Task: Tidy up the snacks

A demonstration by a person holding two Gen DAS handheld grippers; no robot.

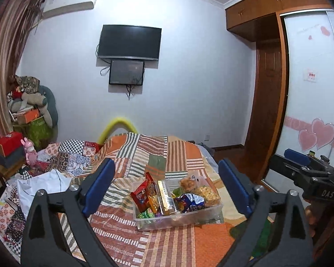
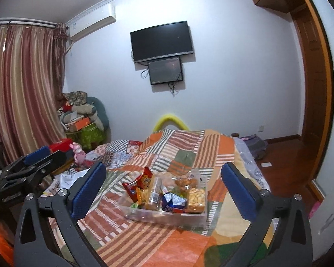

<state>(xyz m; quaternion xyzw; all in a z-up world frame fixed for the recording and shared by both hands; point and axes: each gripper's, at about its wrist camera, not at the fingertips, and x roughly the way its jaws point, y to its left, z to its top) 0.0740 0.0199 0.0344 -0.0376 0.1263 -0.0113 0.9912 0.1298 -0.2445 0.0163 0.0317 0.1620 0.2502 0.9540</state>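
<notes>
A clear plastic bin [image 1: 178,219] [image 2: 167,217] stands on the patchwork bedspread and holds several snack packets. Among them are a red packet [image 1: 142,194] [image 2: 140,183], a blue packet [image 1: 190,202] [image 2: 174,201] and a bag of yellow puffed snacks [image 1: 208,193] [image 2: 197,198]. My left gripper [image 1: 167,164] hovers above and short of the bin, open, with nothing between its blue pads. My right gripper [image 2: 164,165] hangs likewise over the bin's near side, open and empty. Each gripper shows at the edge of the other's view: the right gripper [image 1: 300,162], the left gripper [image 2: 40,155].
The bedspread [image 1: 158,160] covers the whole bed. White cloth [image 1: 44,184] and a pink toy [image 1: 30,153] lie at its left, beside stacked boxes [image 1: 9,144]. A wardrobe [image 1: 311,89] and wooden floor [image 2: 282,155] lie to the right. A television [image 1: 129,42] hangs on the far wall.
</notes>
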